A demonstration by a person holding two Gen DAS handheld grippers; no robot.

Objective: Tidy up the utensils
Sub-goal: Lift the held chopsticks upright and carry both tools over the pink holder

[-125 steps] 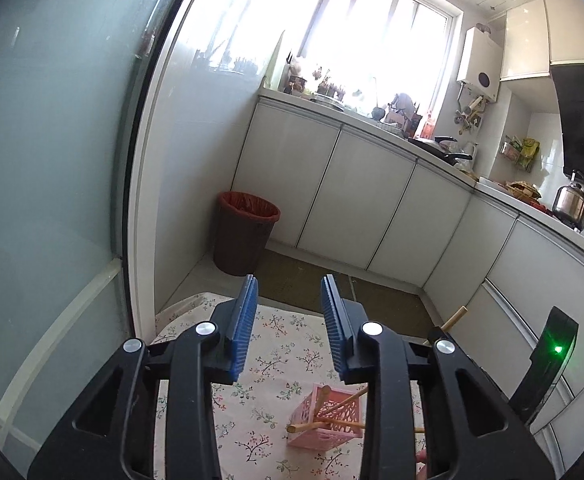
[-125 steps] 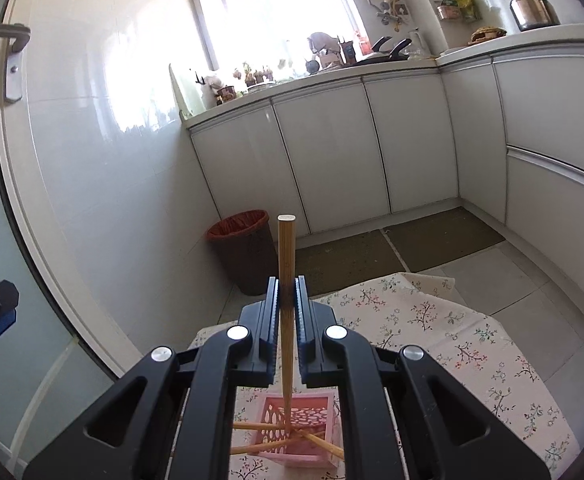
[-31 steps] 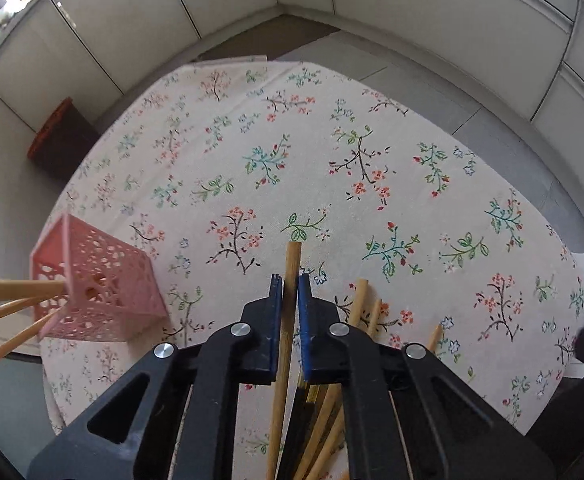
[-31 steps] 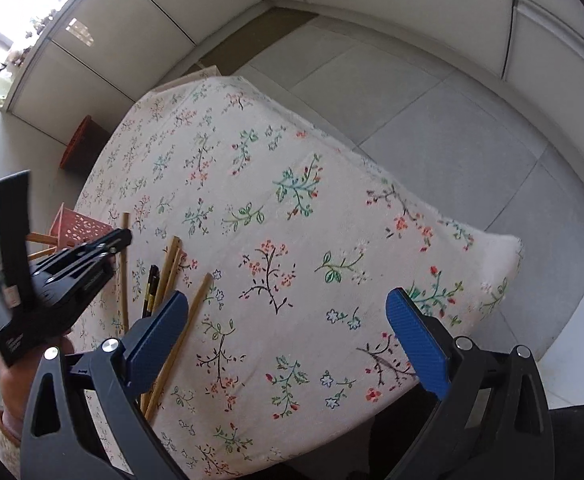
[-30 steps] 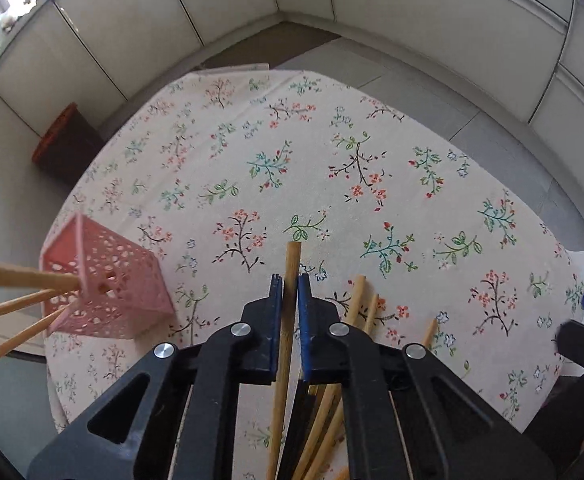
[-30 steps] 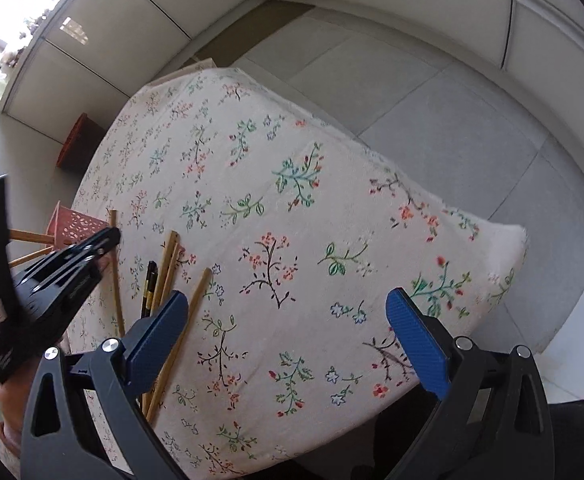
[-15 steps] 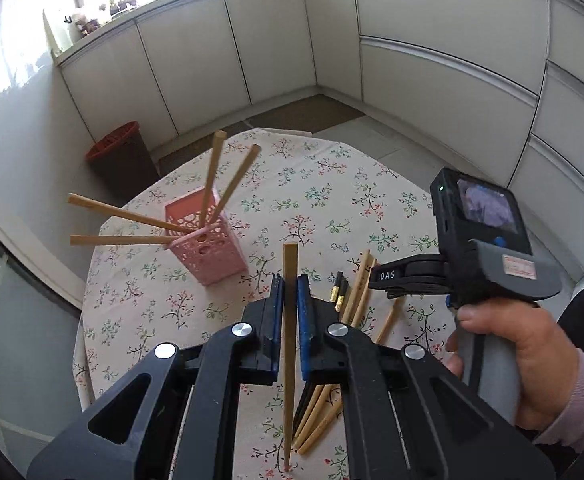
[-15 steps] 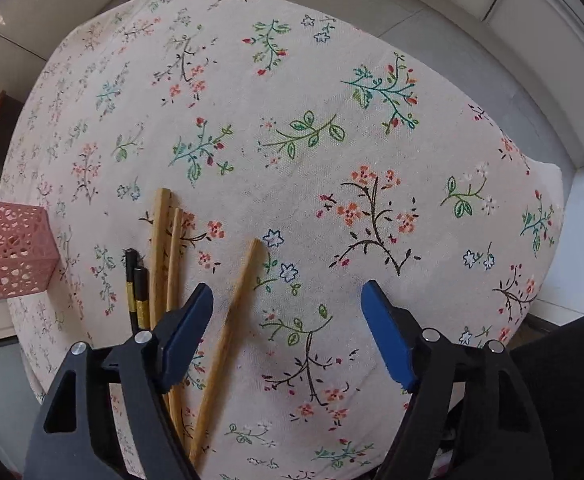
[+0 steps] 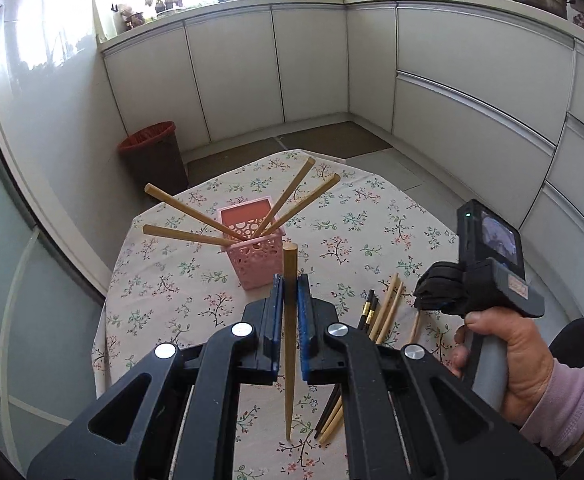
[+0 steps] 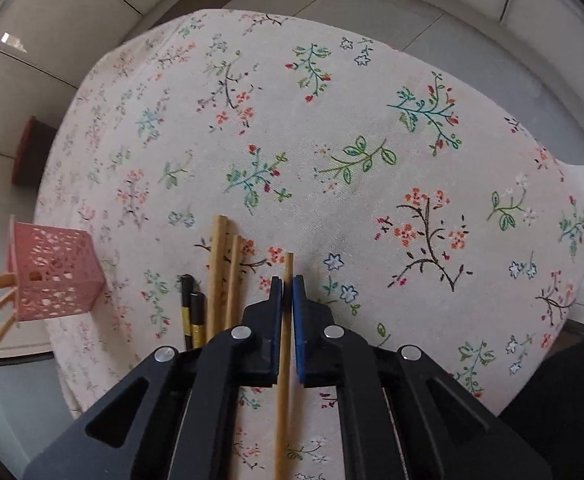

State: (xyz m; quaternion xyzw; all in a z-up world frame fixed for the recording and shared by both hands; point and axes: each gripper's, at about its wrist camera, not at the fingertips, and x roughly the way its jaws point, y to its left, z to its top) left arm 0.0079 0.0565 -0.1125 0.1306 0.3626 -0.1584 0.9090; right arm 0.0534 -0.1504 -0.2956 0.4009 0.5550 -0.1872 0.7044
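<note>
A pink perforated holder (image 9: pixel 256 253) stands on the floral tablecloth (image 9: pixel 351 236) with several wooden chopsticks leaning out of it; it also shows in the right wrist view (image 10: pixel 54 276). My left gripper (image 9: pixel 288 280) is shut on a wooden chopstick (image 9: pixel 290 344), held upright above the table just in front of the holder. My right gripper (image 10: pixel 288 282) is down at the cloth, shut on a single wooden chopstick (image 10: pixel 284 356). Two wooden chopsticks (image 10: pixel 222 276) and two black ones (image 10: pixel 192 304) lie just left of it.
A red waste bin (image 9: pixel 154 156) stands on the floor beyond the table. White cabinets (image 9: pixel 451 92) run along the back and right. The table edge (image 10: pixel 571 240) drops off at the right.
My left gripper has lifted its chopstick and swung up towards the holder. My right gripper has dropped to the cloth and closed from wide open onto the single chopstick.
</note>
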